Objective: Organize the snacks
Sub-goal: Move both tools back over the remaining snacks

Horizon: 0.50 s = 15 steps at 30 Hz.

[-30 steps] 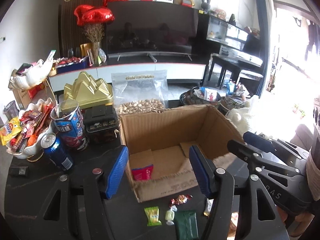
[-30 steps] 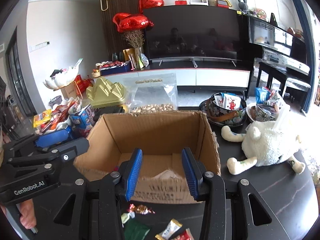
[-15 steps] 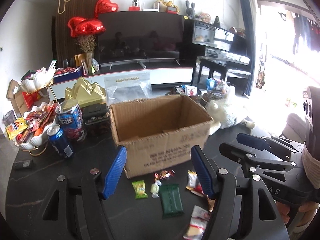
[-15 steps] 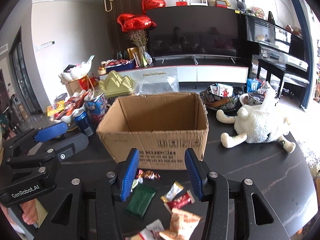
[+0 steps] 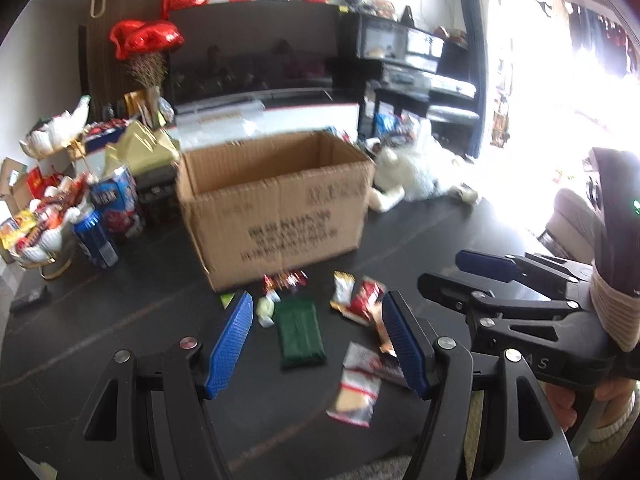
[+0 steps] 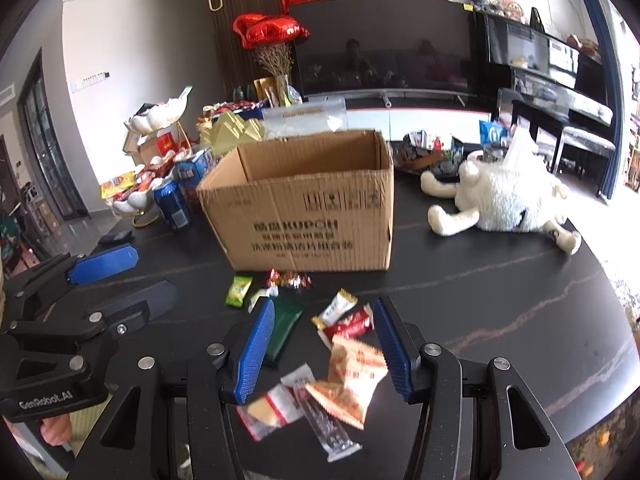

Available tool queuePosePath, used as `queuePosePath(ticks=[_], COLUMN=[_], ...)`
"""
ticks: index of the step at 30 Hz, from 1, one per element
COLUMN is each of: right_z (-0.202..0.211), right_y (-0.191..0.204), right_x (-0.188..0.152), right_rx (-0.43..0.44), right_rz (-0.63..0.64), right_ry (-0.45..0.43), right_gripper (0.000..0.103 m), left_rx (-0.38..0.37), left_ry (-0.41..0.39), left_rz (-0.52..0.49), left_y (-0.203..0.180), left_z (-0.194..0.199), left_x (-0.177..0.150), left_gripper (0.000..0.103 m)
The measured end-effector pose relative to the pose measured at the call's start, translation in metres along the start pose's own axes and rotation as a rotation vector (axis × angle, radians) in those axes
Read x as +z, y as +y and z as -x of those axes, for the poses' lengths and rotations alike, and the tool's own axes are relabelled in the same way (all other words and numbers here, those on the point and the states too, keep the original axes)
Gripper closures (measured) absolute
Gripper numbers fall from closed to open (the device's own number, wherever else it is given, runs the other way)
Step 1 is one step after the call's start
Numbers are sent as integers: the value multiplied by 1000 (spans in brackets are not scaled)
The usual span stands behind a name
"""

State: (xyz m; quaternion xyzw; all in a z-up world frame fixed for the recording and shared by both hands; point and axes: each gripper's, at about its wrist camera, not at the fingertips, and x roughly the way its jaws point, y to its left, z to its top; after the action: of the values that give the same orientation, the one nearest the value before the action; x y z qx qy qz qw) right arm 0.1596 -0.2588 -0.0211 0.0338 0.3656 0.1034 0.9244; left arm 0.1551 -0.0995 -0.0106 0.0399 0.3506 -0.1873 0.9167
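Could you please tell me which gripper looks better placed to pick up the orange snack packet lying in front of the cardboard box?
Right, probably. The right gripper is open with the orange snack packet lying between its fingers, while the left gripper is open over the dark green packet, further left.

The cardboard box (image 6: 308,216) carries "KUPOH" in Latin letters, amid lines of Chinese print too blurred to read. "GenRobot.AI" stands on the left claw (image 6: 124,280) body; the right claw (image 5: 452,276) body seemingly ends in "AS"
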Motion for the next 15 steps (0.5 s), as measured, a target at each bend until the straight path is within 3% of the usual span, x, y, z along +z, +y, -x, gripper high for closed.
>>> queuePosePath(ticks=[15], right_z=[-47], right_y=[-26], right_x=[-50], right_rx=[32], right_rz=[-155], right_ry=[147], right_gripper=[50], left_rx=[-54], left_ry=[204], left_rz=[26], left_y=[-10], left_z=[-45], left_x=[-54], left_gripper=[37])
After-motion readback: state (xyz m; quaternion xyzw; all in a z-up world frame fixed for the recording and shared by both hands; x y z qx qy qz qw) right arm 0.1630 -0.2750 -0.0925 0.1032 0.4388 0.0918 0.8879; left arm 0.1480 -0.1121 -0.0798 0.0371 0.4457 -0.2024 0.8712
